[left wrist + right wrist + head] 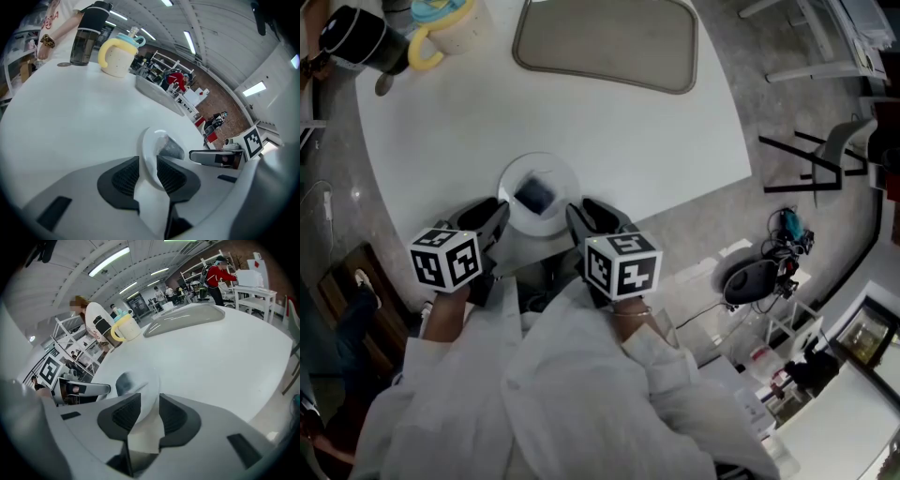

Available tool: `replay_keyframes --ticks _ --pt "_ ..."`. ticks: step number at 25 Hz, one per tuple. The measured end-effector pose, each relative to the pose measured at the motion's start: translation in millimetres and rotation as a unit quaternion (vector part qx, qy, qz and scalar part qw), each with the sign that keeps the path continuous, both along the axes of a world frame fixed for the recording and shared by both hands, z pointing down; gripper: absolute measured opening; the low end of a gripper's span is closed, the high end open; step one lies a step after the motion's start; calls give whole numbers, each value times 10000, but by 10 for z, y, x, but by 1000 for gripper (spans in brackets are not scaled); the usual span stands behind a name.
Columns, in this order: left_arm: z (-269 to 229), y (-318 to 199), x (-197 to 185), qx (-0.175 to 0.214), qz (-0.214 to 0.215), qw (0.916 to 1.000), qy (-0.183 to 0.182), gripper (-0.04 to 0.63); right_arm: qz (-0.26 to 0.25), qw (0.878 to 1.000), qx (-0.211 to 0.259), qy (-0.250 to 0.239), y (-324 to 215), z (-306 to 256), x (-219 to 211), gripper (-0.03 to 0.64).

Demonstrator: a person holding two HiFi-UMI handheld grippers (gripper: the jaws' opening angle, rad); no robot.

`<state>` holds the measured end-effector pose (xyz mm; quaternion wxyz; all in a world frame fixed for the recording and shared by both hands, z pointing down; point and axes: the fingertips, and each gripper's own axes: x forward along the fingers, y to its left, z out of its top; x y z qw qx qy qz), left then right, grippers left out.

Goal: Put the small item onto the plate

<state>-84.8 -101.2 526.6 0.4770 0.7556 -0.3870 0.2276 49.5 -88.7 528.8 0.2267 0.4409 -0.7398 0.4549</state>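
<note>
The small dark item (534, 195) is already lying in the middle of the plate (517, 178), which is sitting at the near edge of the tabletop (581, 131). The left tool (494, 223) is clenching the plate's left rim and the right tool (577, 216) is clenching its right rim, each pair of jaws closed on the thin white edge. The main risk is probably a tilt: if one tool is rising or pulling faster than the other, the loose item could be sliding across the smooth plate and off it. The narrow rim hold may also be slipping under any twist. So close to the near edge, a dropped plate could be going to the floor rather than the tabletop.
</note>
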Motion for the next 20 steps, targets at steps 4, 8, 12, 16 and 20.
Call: replay_keyframes --ticks 4,8,12,16,20 --pt "-3 -4 -5 -69 -34 10000 60 100 17 10000 -80 -9 5 24 -8 109" --pt "-14 0 -2 -145 -26 9998 105 101 18 9998 -197 -56 24 43 -26 109" --pt "-16 -6 11 -187 -46 9996 198 100 28 9997 -230 -112 27 46 -25 109" --pt "-7 -20 24 -250 -68 9993 263 100 80 9993 -287 -210 23 50 -22 109" --pt "1 -48 31 -277 -98 9991 312 100 207 9988 -348 -258 -1 59 -7 109"
